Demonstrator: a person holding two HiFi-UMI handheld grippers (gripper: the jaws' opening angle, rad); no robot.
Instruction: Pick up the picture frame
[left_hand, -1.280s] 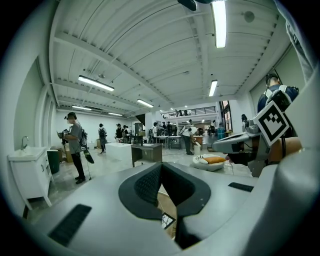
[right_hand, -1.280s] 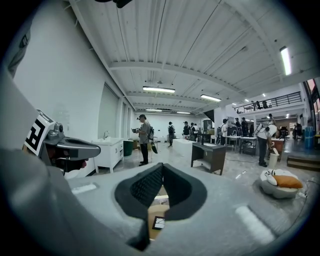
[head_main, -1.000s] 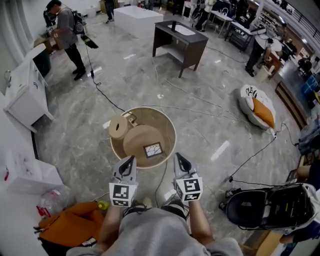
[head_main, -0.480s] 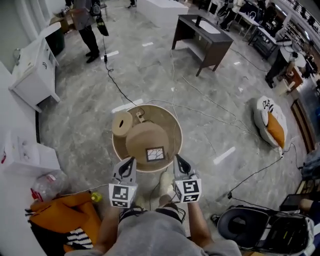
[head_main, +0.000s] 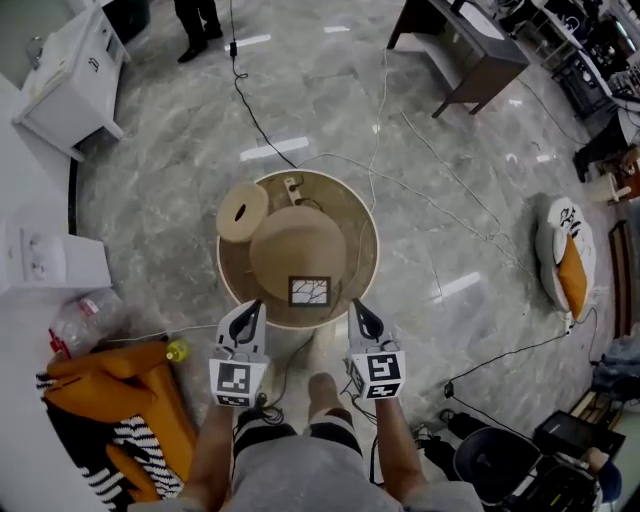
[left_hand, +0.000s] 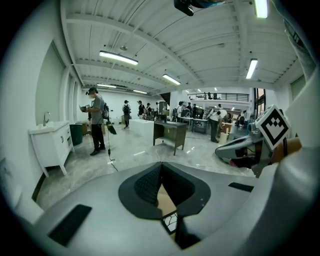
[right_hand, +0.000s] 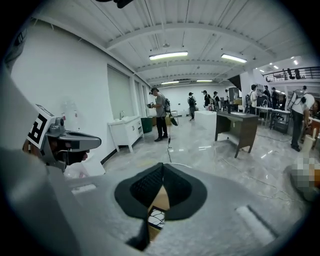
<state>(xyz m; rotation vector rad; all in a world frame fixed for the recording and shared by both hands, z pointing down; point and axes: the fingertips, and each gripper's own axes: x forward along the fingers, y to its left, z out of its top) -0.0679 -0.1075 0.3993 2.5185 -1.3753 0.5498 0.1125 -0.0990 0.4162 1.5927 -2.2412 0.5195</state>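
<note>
Picture frame (head_main: 309, 291), small, dark-edged, with a white picture crossed by thin crackle lines. It sits at the near edge of a round table (head_main: 362, 235), right up against a tan dome-shaped block (head_main: 297, 245) that fills most of the tabletop. Whether it leans on the block or stands by itself cannot be made out. A tan disc with a slot (head_main: 242, 211) sits at the table's far left, well apart from the frame.

Your left gripper (head_main: 252, 312) and right gripper (head_main: 360, 312) hover just short of the table's near rim, one on each side of the frame and neither touching it. Both are clenched with nothing in them. In each gripper view the black pads meet at the tip, and the frame shows only through the gap below them.

Judging by its size, the frame should be light and stiff, so it will not sag when you lift it. The front probably has a smooth, perhaps glazed face, so treat it as slippery and breakable. Take hold on the border, not across the picture. The top edge, or the left or right side bar, would give the pads a firm ridge to close on. Your jaws need to open before you go in. Because the block sits so close behind, there looks to be little room for a pad at the back. A push from the front could tip the frame over.
</note>
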